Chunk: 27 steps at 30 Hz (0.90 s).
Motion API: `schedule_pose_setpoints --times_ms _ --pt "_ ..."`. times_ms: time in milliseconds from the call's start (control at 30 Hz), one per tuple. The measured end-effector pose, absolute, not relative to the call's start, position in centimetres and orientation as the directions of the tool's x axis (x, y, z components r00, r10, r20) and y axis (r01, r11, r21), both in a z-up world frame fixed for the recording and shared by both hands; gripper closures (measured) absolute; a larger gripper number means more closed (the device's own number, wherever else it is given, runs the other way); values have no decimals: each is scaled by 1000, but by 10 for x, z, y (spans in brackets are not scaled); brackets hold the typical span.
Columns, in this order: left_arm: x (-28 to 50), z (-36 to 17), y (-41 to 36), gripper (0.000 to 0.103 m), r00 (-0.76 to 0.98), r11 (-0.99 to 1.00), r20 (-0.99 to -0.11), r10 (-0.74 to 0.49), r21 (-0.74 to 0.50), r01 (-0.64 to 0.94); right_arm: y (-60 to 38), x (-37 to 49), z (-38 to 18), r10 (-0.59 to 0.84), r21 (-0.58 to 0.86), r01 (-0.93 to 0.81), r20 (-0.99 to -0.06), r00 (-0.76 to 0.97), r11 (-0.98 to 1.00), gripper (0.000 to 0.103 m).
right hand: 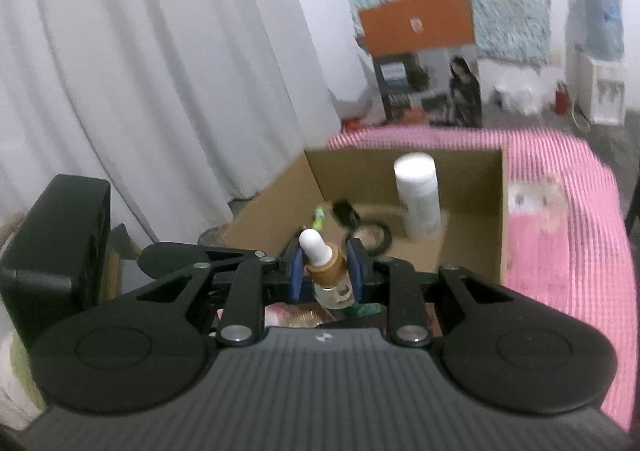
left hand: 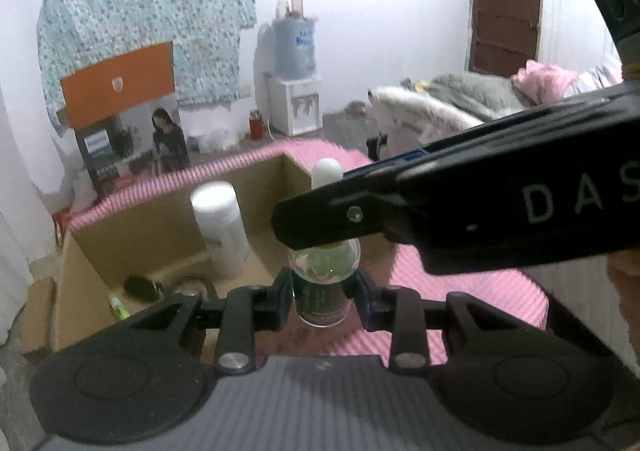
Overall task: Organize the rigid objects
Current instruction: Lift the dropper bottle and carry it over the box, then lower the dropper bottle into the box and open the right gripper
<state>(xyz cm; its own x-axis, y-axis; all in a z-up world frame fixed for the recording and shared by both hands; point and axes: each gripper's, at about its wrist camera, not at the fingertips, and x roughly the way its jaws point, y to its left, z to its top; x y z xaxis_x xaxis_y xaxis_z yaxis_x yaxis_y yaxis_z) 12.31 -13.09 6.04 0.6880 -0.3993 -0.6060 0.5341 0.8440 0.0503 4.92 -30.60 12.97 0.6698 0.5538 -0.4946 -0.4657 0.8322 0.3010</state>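
A small glass dropper bottle [left hand: 322,291] with a white rubber bulb and a tan collar [right hand: 326,263] is held by both grippers at once. My left gripper [left hand: 322,293] is shut on its glass body. My right gripper [right hand: 326,271] is shut on its collar, and its black body [left hand: 460,199] crosses over the bottle in the left wrist view. An open cardboard box [right hand: 404,167] lies just beyond, with a white cylindrical bottle [right hand: 418,195] upright inside, plus a black item [right hand: 346,213] and a small green item [right hand: 319,217].
The box rests on a pink striped cloth [right hand: 560,211]. An orange and grey product box [right hand: 424,55] stands behind it. A white curtain [right hand: 160,51] hangs at the left. A water dispenser [left hand: 294,79] and a brown door [left hand: 506,3] are across the room.
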Motion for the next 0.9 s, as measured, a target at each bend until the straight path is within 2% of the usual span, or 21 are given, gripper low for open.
schedule_pose_setpoints --times_ms 167,300,600,900 --pt "162 81 -134 69 678 851 -601 -423 -7 525 -311 82 158 569 289 -492 -477 669 821 81" --pt "203 74 -141 69 640 860 -643 -422 -60 506 -320 126 158 574 316 -481 -511 640 818 81" --pt "284 24 -161 69 521 876 -764 -382 -119 468 -337 214 108 549 357 -423 -628 552 833 82" --pt "320 -4 -172 69 429 878 -824 -370 -158 453 -344 263 68 520 346 -401 -689 506 848 83"
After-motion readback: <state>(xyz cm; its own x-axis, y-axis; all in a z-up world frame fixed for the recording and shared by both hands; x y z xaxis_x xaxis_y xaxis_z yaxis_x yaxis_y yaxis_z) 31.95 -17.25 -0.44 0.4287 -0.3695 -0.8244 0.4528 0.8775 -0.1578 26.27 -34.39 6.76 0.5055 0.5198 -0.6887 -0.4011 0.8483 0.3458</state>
